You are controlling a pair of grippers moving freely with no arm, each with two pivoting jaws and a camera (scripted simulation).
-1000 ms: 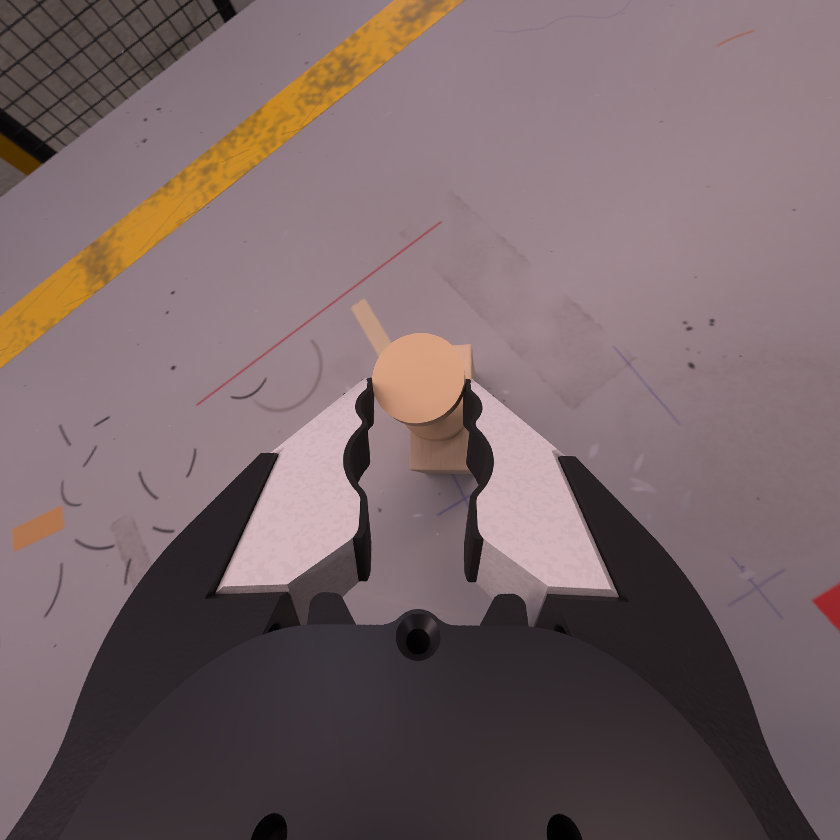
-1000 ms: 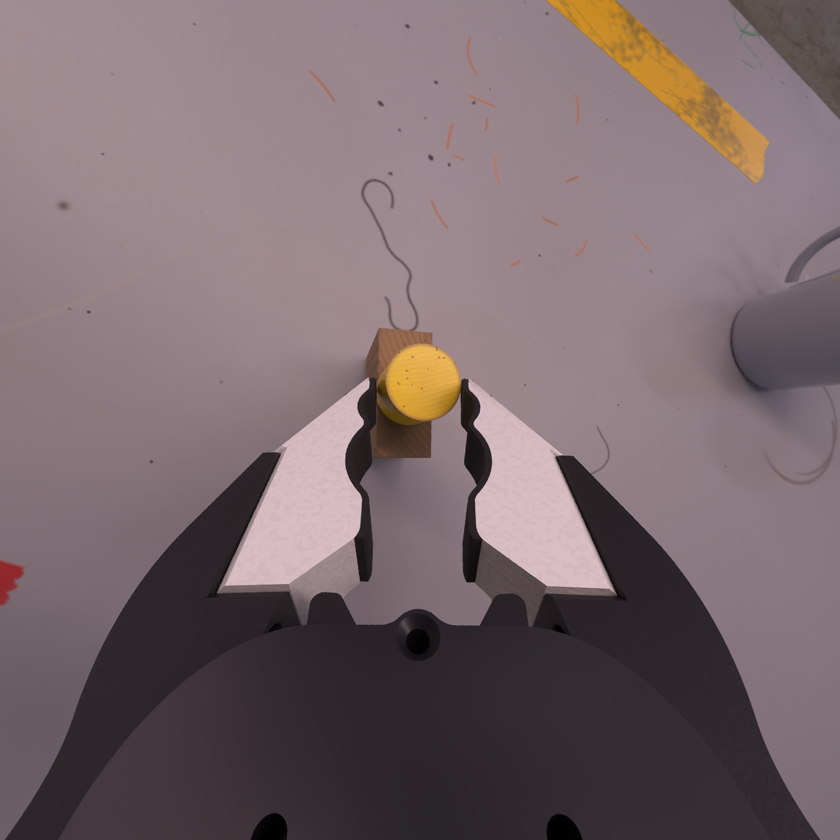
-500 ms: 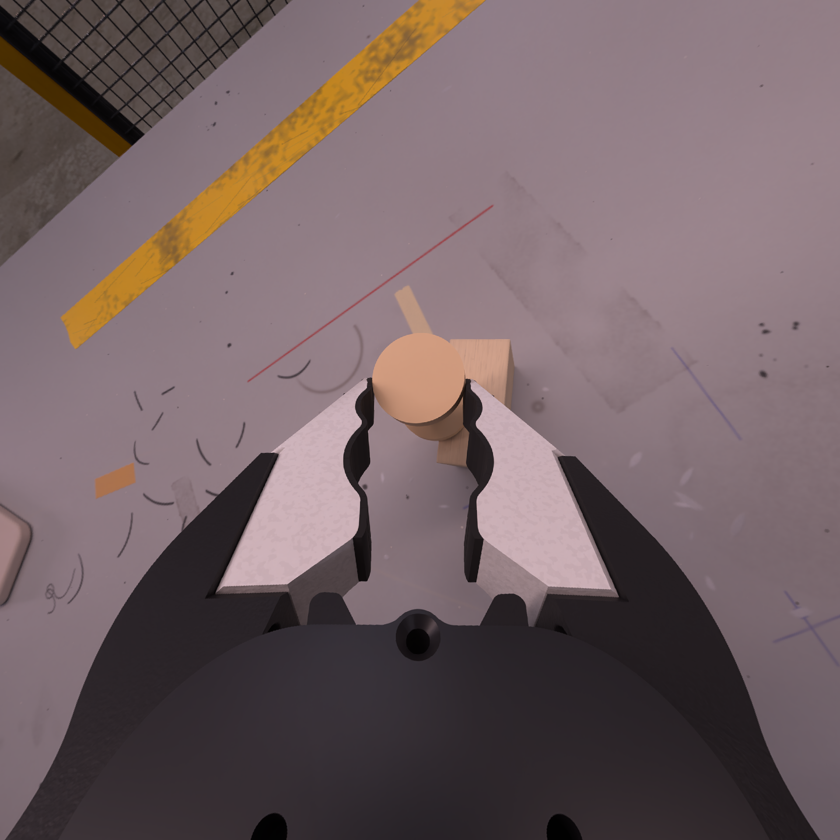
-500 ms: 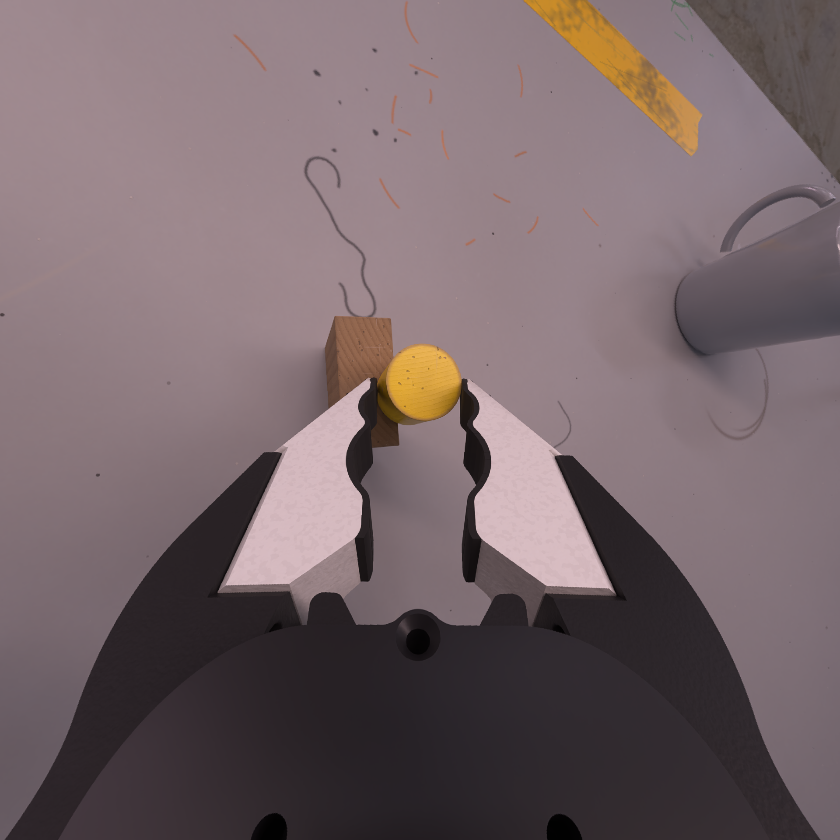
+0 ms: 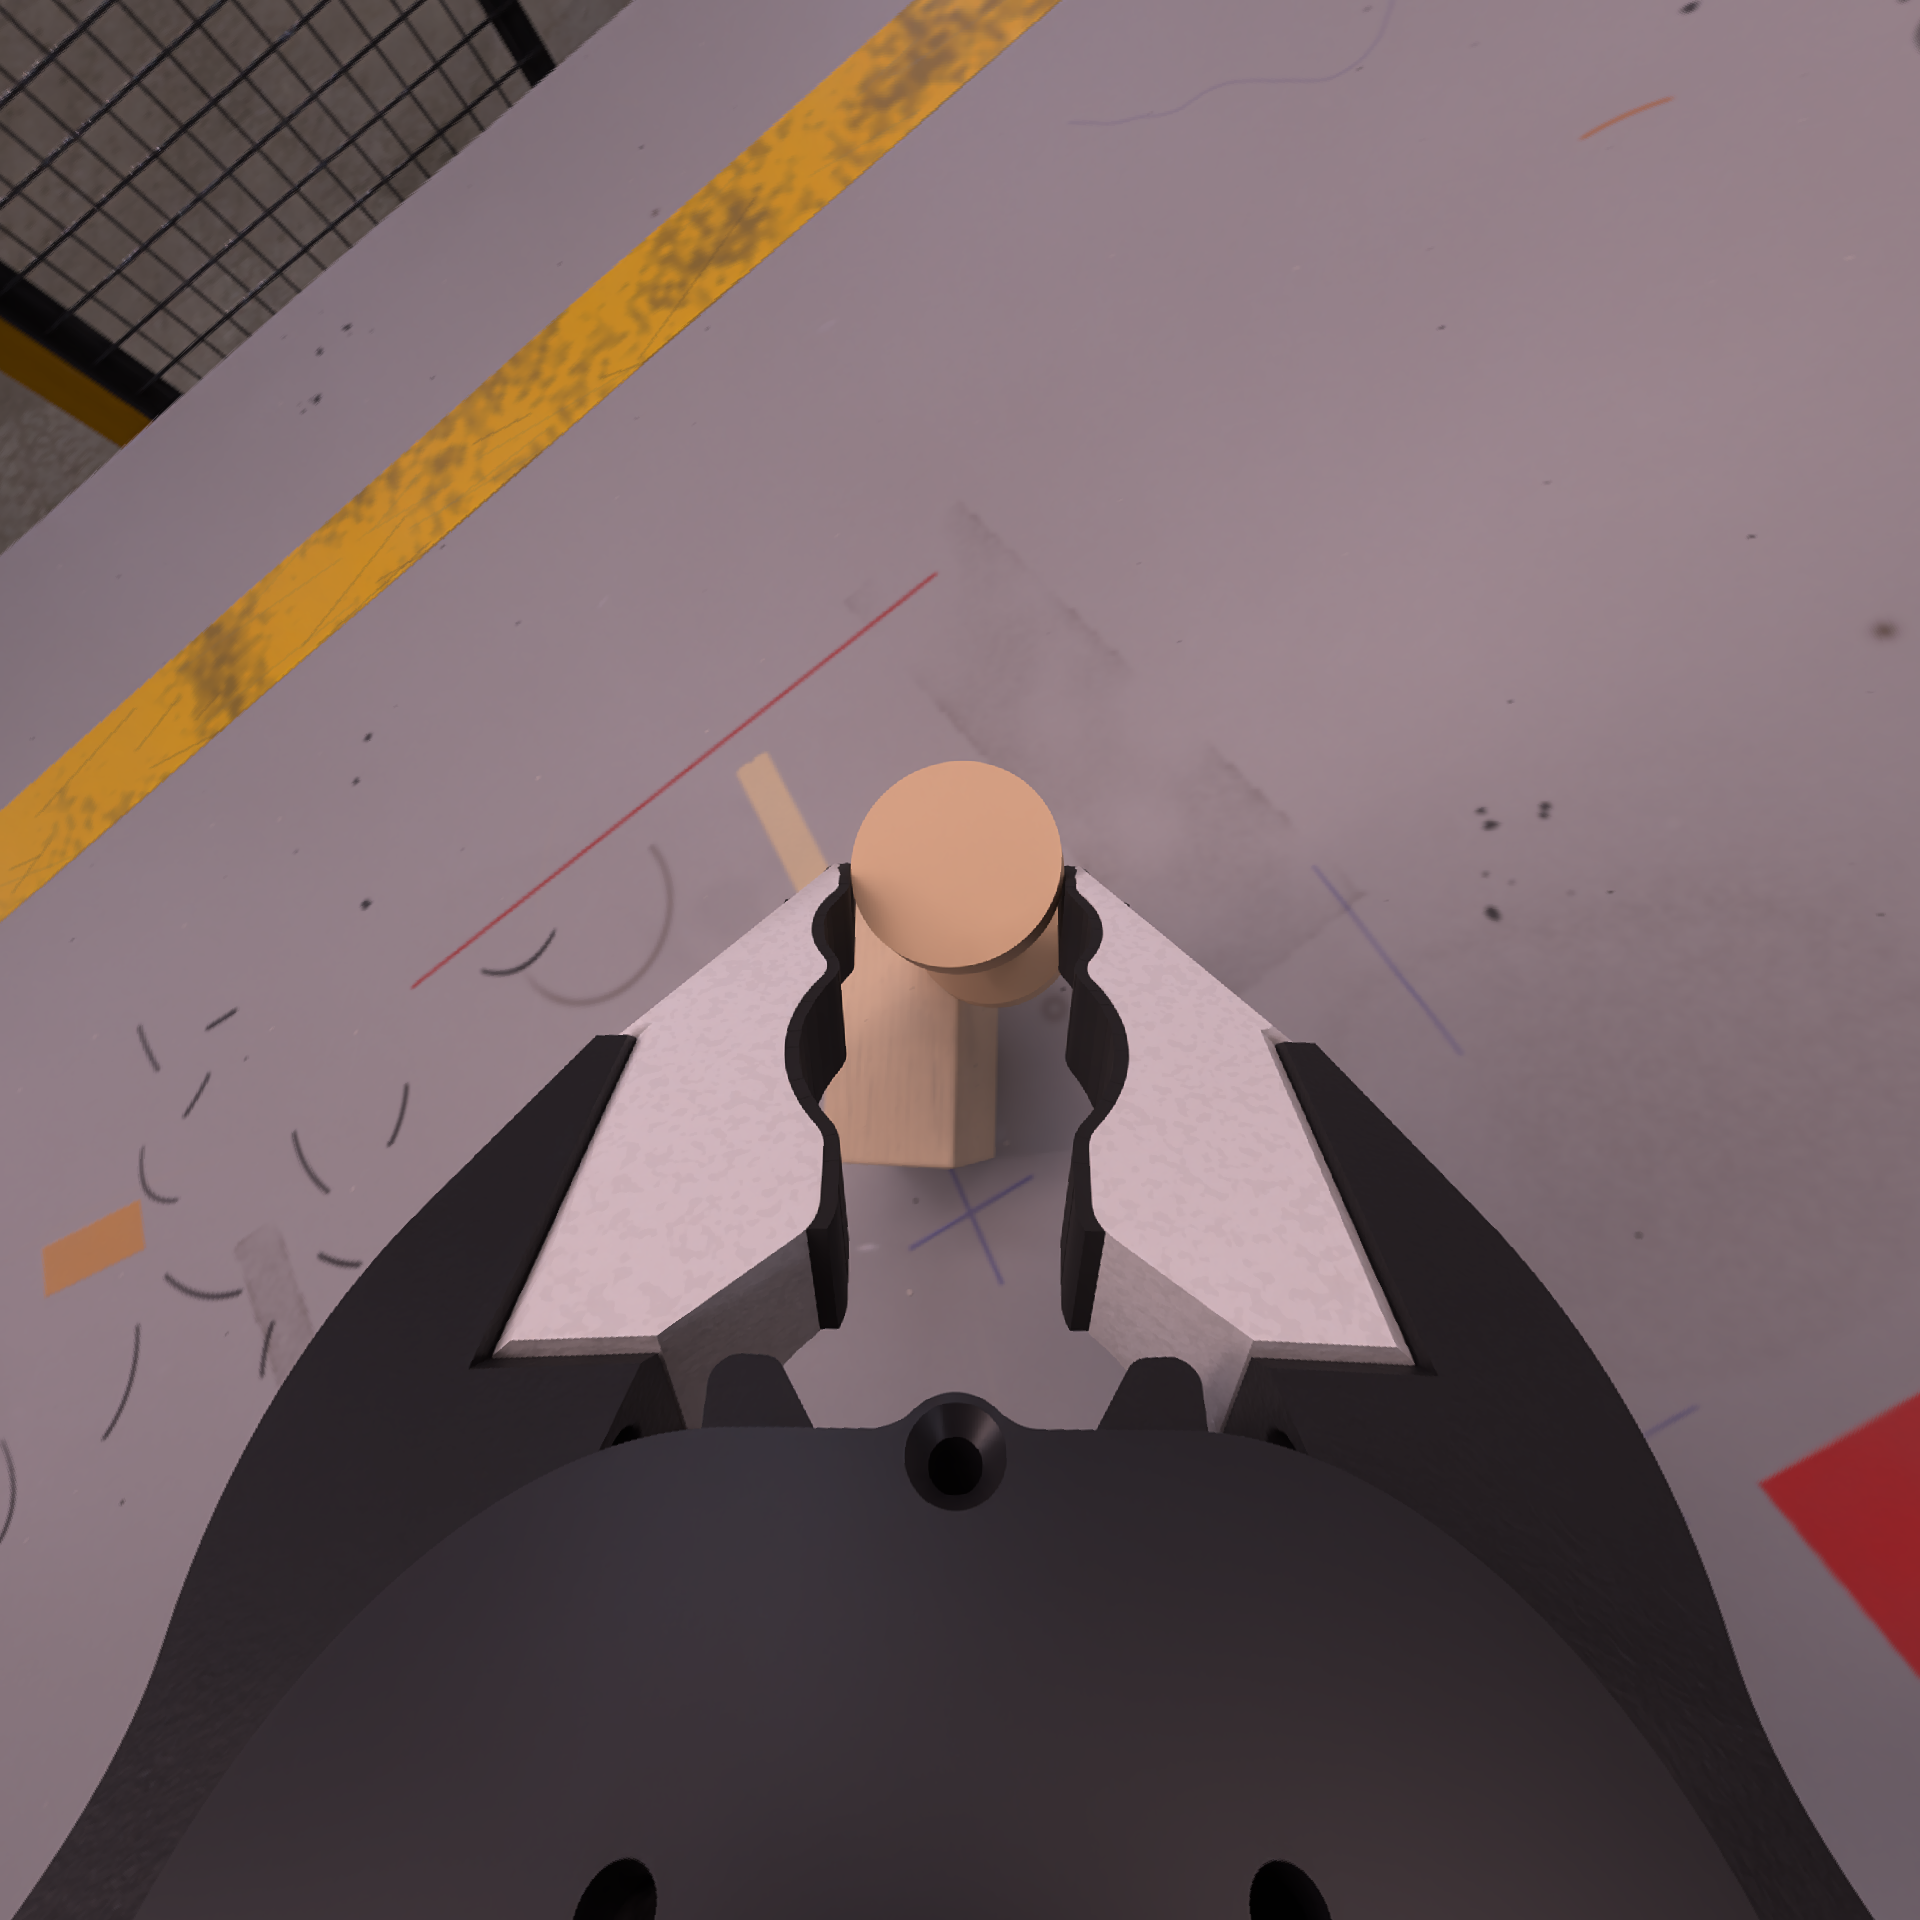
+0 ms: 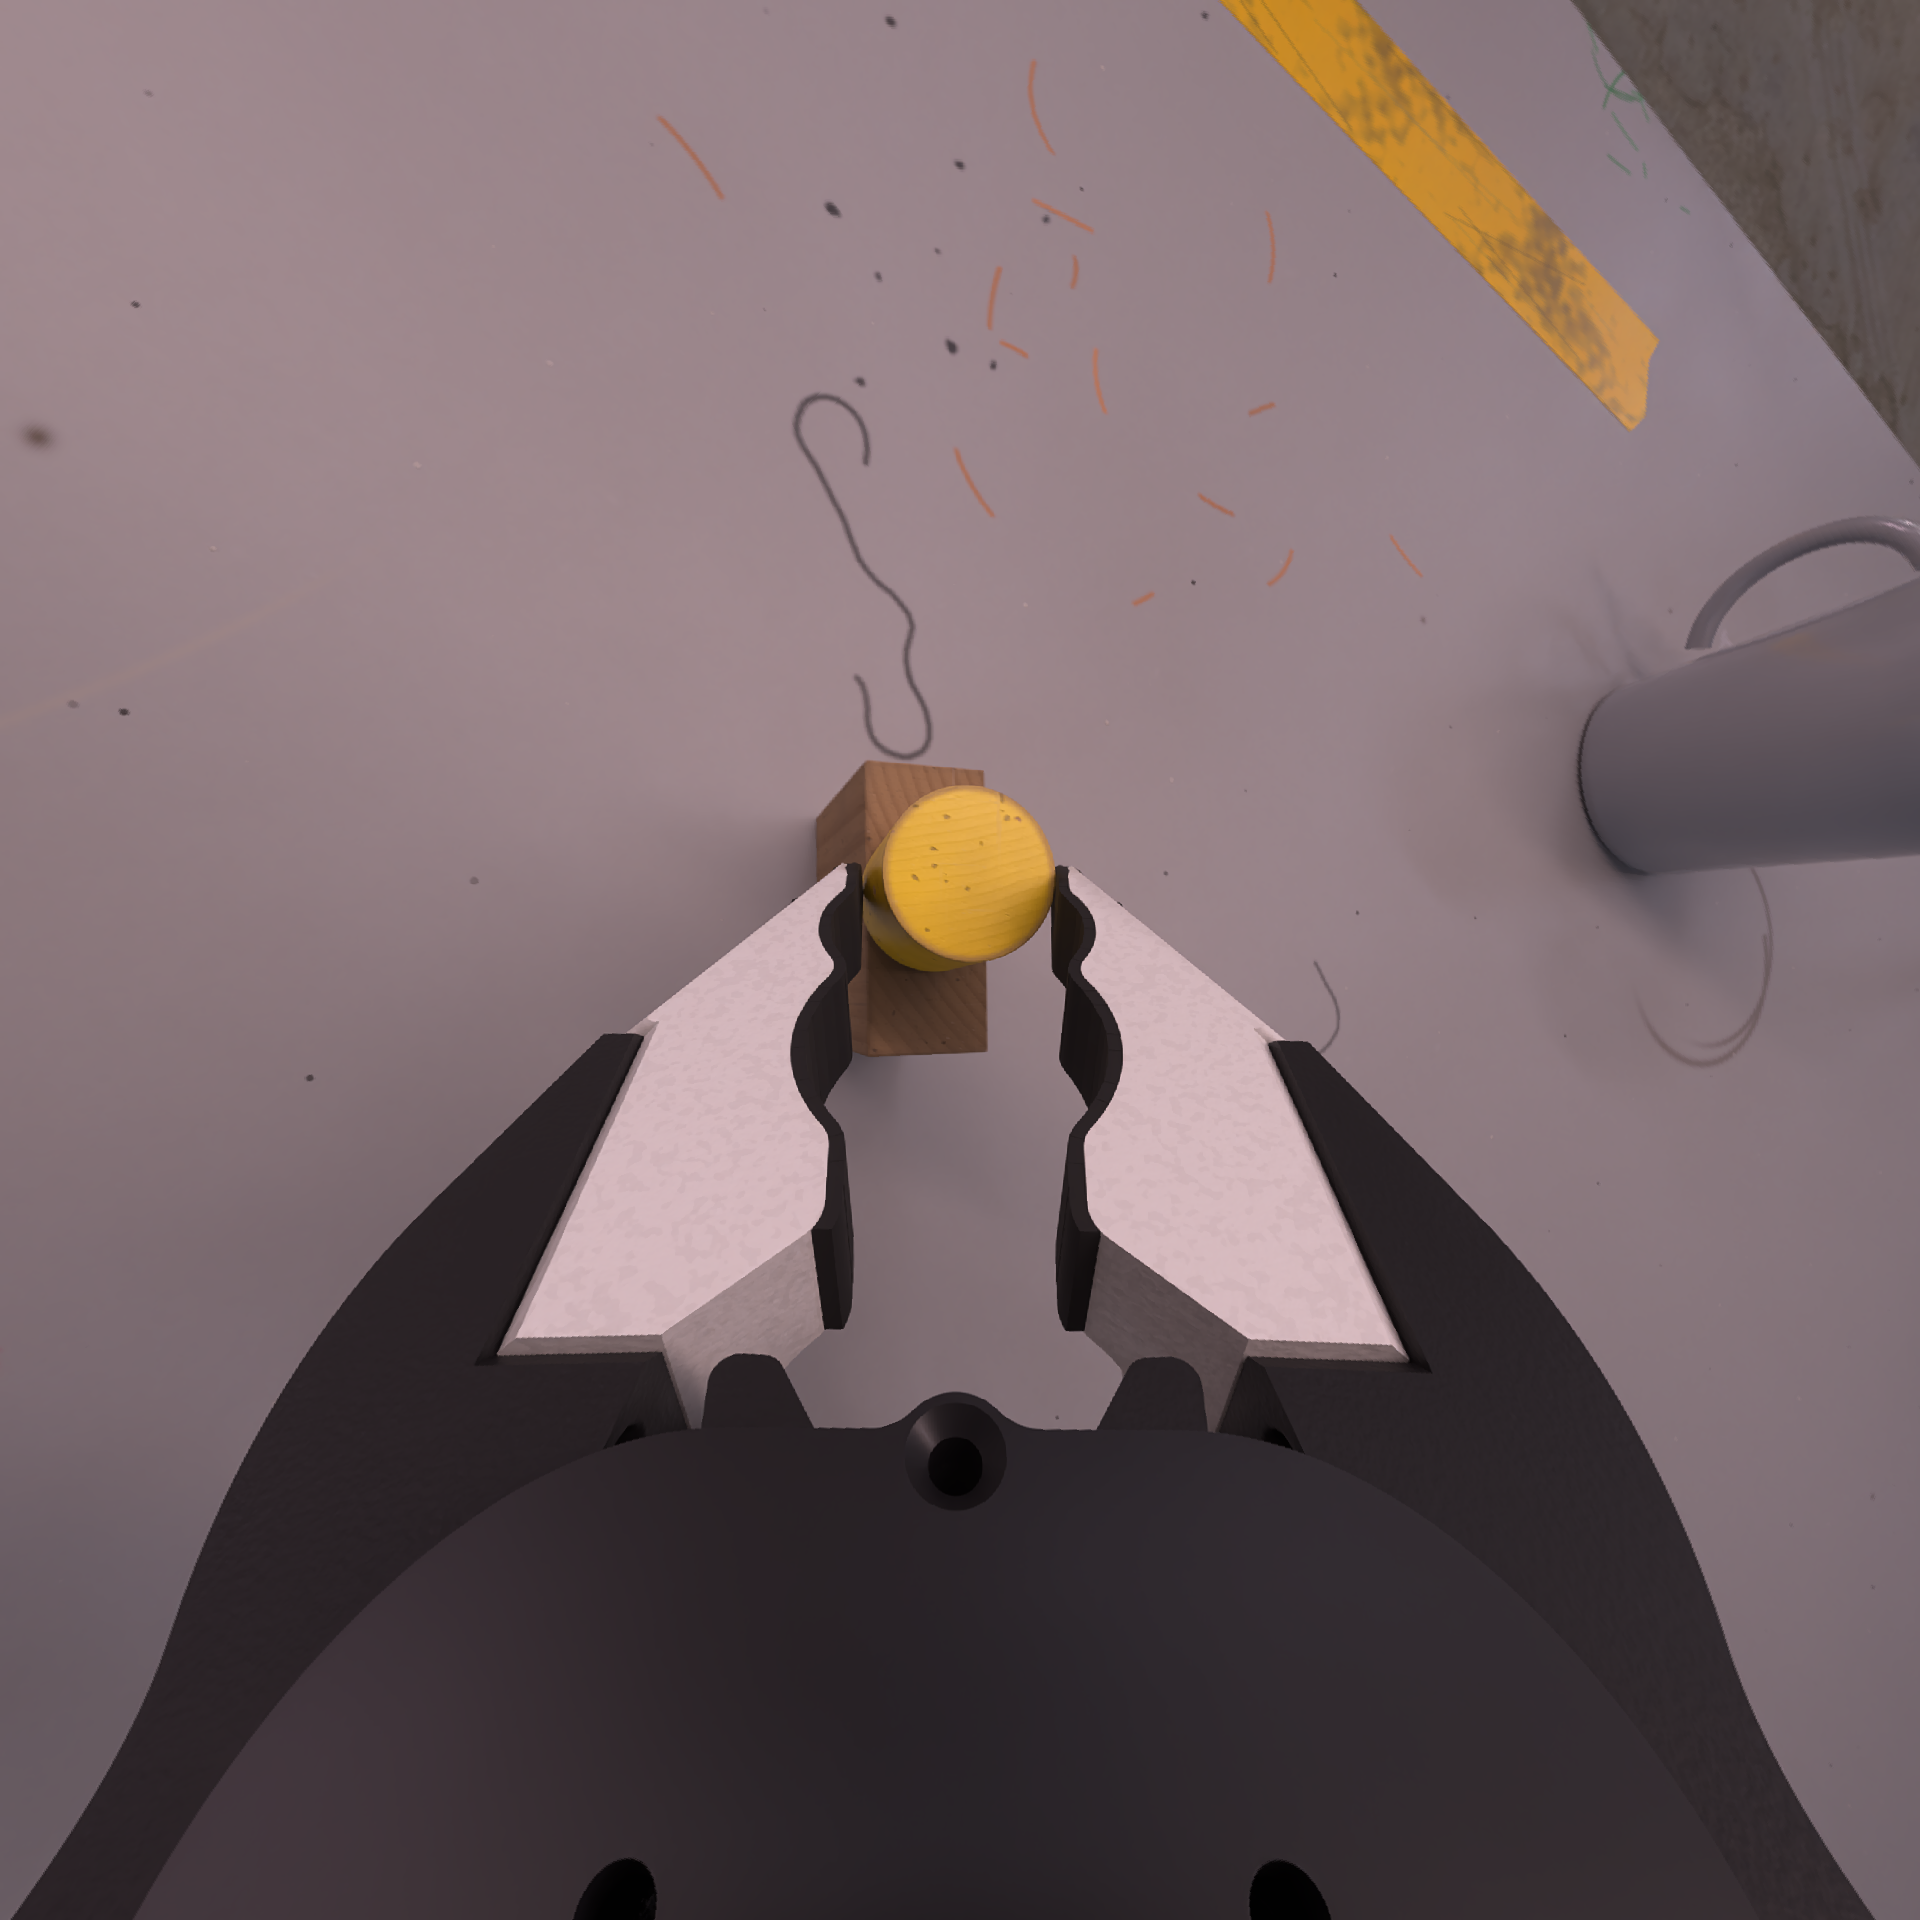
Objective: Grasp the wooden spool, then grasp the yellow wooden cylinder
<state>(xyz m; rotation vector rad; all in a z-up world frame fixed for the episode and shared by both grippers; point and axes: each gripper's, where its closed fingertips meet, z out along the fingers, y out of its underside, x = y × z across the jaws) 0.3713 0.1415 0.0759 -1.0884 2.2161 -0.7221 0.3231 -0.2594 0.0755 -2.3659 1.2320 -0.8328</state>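
Observation:
In the left wrist view my left gripper (image 5: 956,894) is shut on the wooden spool (image 5: 956,862), a tan wooden piece with a round flat end, held between the fingertips above the table. A pale wooden block (image 5: 904,1081) lies on the table below it. In the right wrist view my right gripper (image 6: 956,894) is shut on the yellow wooden cylinder (image 6: 961,883), its round speckled end facing the camera, held above the table. A brown wooden block (image 6: 914,1008) lies below it, partly hidden by the cylinder and the left finger.
The grey table carries a yellow tape stripe (image 5: 468,457) near its far left edge, with a wire mesh fence (image 5: 208,156) beyond. A red patch (image 5: 1860,1527) lies at the right. In the right wrist view a grey mug (image 6: 1756,748) stands at the right, and a yellow tape strip (image 6: 1455,197) lies near the table edge.
Both grippers have kept their hold. The left view has swung back, so the pale block now shows between the fingers. The brown block has shifted right, back under the yellow cylinder.

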